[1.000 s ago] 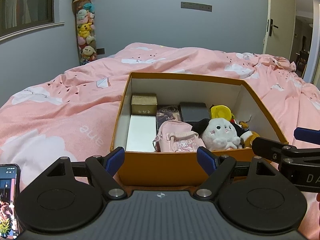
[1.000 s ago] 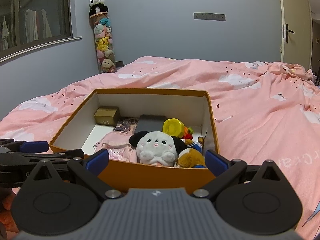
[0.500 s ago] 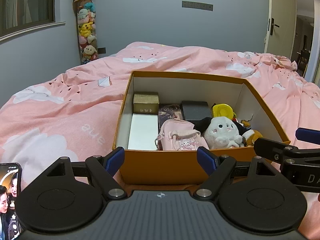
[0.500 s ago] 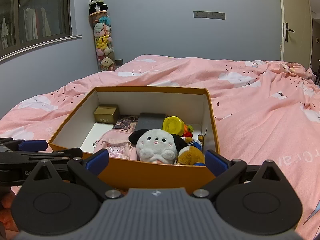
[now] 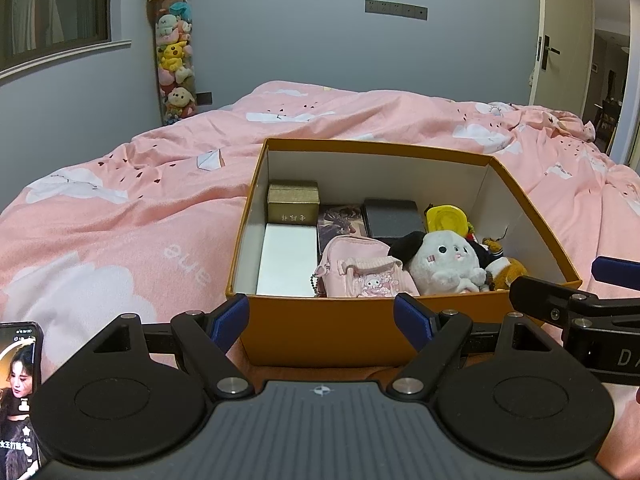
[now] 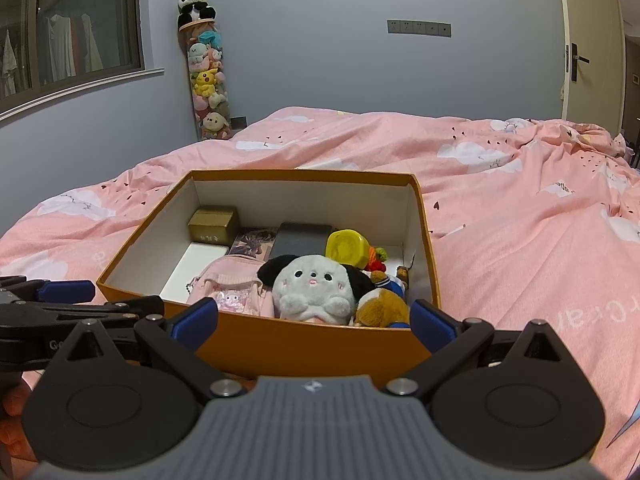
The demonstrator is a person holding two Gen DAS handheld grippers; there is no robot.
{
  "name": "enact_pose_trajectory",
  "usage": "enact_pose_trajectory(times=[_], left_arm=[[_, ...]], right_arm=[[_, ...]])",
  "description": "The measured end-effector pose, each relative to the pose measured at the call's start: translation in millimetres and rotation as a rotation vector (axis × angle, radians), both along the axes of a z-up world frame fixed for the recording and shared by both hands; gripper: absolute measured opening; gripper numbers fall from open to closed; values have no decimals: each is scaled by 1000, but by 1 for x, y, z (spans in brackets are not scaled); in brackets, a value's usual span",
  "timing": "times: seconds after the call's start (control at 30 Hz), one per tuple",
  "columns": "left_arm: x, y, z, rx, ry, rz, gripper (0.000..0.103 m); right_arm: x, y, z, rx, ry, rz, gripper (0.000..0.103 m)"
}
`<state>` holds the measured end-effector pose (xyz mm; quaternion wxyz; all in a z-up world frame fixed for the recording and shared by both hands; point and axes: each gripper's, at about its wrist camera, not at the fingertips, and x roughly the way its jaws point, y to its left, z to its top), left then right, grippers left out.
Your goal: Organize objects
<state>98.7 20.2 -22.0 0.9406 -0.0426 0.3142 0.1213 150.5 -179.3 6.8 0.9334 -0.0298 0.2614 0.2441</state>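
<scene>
Left wrist view shows the pink bed point(image 5: 120, 208) spread wide, and on it an orange box point(image 5: 340, 328) whose long axis runs away from both cameras, its near wall just ahead of the fingertips. Inside lie a white flat box point(image 5: 286, 260), a black case point(image 5: 394, 218), a pink pouch point(image 5: 360, 274), a white plush point(image 5: 444, 262), a gold box point(image 5: 293, 202) and a yellow tub point(image 5: 446, 220). Both the left gripper point(image 5: 322, 320) and the right gripper point(image 6: 314, 322) are spread wide and empty, side by side before the near wall. I judge the plush nearer the right gripper, the pouch and flat boxes nearer the left one. A phone point(image 5: 18, 392) glows at lower left.
</scene>
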Motion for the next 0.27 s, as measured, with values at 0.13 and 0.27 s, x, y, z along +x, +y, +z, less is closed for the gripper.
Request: enact_pose_trajectory(times=[0.13, 0.27], left_arm=[[0, 0, 0, -4, 2, 0, 95], [0, 0, 0, -6, 4, 0, 95]], right_arm=[[0, 0, 0, 0, 0, 0, 102], [0, 0, 0, 0, 0, 0, 102]])
